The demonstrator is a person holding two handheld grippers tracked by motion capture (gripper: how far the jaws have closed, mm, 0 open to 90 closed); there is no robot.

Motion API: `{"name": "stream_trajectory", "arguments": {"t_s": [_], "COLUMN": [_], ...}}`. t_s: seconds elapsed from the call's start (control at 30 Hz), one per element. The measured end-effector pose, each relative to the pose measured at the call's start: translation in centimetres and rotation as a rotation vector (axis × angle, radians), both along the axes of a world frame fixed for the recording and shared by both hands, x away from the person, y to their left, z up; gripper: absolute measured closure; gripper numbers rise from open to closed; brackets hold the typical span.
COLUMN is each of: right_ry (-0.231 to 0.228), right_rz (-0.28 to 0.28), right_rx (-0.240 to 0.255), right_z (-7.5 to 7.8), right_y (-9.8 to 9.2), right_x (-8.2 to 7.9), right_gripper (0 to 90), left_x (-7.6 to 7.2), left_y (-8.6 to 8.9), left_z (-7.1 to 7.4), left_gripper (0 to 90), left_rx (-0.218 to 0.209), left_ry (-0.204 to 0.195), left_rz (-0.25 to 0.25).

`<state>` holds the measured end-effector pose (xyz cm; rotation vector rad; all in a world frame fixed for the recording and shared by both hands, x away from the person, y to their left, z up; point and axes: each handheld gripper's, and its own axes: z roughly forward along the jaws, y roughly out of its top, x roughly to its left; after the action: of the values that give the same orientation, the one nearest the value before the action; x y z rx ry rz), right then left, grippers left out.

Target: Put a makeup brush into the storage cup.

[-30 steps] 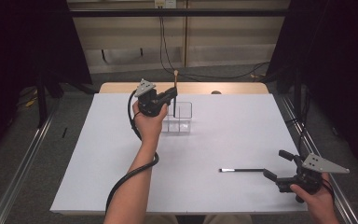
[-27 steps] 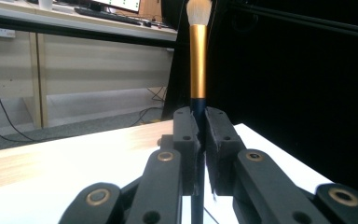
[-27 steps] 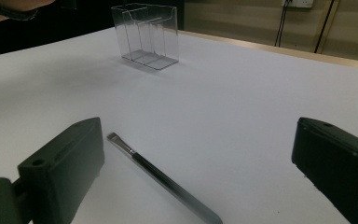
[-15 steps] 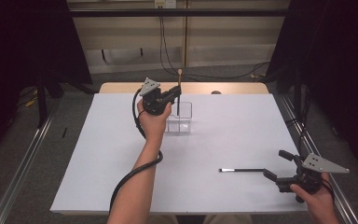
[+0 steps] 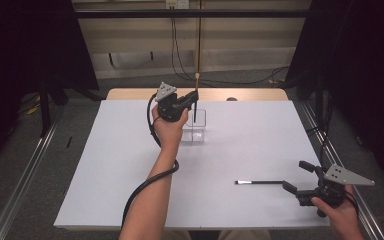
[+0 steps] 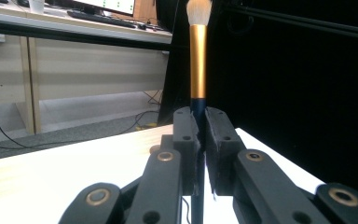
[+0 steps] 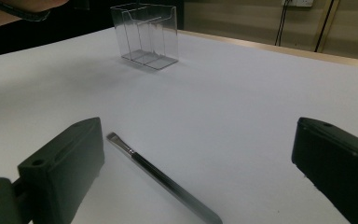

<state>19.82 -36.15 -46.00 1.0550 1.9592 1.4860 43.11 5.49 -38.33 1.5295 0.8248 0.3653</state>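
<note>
The white desk [image 5: 105, 170] spreads wide under both hands, with a strip of bare wood along its far edge. Near the middle of that far side stands a clear acrylic organizer [image 5: 196, 131], a small open-topped box whose inner dividers show in the right gripper view [image 7: 144, 35].

The left gripper [image 5: 194, 96] is held above the organizer, a grey three-cornered plate on top and a black cable trailing down along the forearm. Its jaws are clenched on a makeup brush [image 6: 198, 70], gripping the dark handle just below the gold ferrule. The brush stands upright, pale bristles at the top, and its dark lower end hangs down over the organizer's opening; whether the tip touches the box I cannot tell.

The right gripper [image 5: 296, 176] sits low at the near right corner of the desk, held in the person's right hand. Its jaws are released and stand wide apart, with nothing between the pads.

Just in front of those jaws lies a slim flat-tipped brush [image 5: 259, 182], flat on the desk, its dark handle pointing toward the right gripper and its small bristle end pointing away, well apart from the organizer.
</note>
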Motion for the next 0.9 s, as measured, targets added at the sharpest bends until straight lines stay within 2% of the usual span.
{"name": "stream_trajectory", "arguments": {"t_s": [0.1, 0.23, 0.9], "right_ry": [-0.003, -0.002, 0.001], "right_rz": [-0.001, -0.001, -0.001], "right_rx": [0.002, 0.002, 0.001], "right_z": [0.0, 0.0, 0.0], "right_y": [0.0, -0.1, -0.1], "right_x": [0.0, 0.0, 0.1], "right_gripper": [1.9, 1.9, 1.9], "left_x": [0.0, 0.1, 0.4], "left_y": [-0.3, -0.5, -1.6], "left_z": [0.0, 0.0, -0.4], "left_gripper": [83.8, 83.8, 83.8], "left_rx": [-0.012, 0.006, 0.001], "left_ry": [-0.006, -0.010, -0.028], "left_rz": [-0.002, 0.000, 0.016]}}
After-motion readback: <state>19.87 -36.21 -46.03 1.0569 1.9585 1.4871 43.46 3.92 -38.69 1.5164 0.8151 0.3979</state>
